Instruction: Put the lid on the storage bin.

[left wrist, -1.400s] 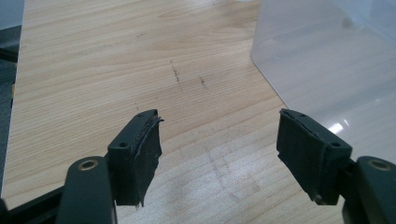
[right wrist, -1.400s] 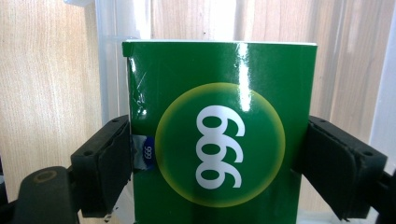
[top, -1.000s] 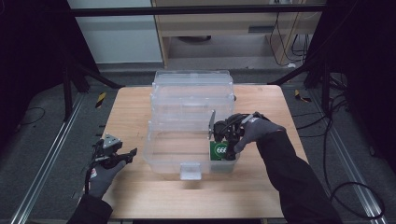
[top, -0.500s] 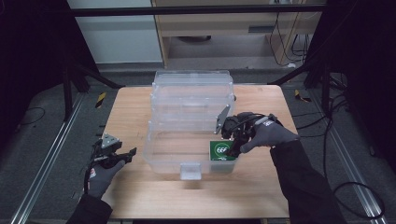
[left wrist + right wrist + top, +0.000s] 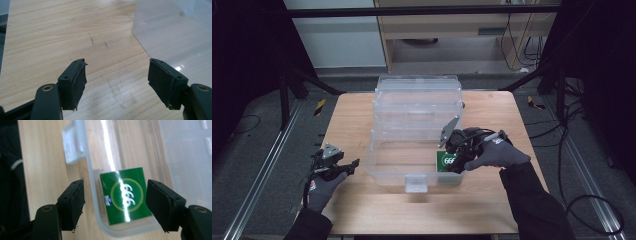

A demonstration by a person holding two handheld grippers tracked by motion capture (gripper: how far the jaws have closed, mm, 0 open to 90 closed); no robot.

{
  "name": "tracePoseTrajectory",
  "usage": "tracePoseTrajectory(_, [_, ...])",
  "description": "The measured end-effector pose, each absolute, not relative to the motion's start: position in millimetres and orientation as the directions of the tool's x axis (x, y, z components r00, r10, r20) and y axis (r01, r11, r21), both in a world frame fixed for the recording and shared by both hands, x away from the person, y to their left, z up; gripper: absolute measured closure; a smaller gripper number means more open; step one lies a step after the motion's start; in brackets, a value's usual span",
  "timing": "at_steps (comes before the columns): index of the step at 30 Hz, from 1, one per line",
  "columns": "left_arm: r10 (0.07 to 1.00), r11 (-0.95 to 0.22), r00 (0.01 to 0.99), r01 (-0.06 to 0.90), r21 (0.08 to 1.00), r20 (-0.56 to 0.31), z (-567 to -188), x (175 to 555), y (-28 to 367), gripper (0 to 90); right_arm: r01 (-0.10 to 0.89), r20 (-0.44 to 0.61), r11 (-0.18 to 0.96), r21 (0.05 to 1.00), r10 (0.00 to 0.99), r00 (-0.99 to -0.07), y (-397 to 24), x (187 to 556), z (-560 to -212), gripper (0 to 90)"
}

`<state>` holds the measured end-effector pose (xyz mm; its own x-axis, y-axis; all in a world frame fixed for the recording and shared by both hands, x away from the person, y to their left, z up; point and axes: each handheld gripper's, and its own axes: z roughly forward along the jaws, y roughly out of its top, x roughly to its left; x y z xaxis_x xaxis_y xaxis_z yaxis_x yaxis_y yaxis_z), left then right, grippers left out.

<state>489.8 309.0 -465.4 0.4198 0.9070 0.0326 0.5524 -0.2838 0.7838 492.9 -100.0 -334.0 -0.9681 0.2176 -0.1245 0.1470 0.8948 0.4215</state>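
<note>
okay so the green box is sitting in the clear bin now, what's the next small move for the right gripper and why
Probably lift the right gripper clear of the clear bin. The green box lies in the bin's corner, the jaws have just been closing but touch nothing, so it looks released.

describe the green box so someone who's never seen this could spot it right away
On the wooden table sits a clear plastic storage bin with its lid open. In its front corner beside the right gripper lies a small flat green box, the only coloured thing inside, marked with a gold ring around white 666.
</note>
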Motion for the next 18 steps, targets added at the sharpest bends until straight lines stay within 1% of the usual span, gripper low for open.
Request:
tracePoseTrajectory(7, [0.909,-0.279,0.415,0.554,0.785,0.031,-464.6,489.6,310.1,29.9,0.137,-0.11,0.908,0.396,0.195,-0.975,-87.2,489.8,-347.9,34.5])
tracePoseTrajectory(18, [0.909,-0.281,0.416,0.557,0.782,0.031,-464.4,490.7,309.9,30.9,0.112,-0.093,0.917,0.383,0.16,-0.983,-61.6,487.8,-354.8,41.6])
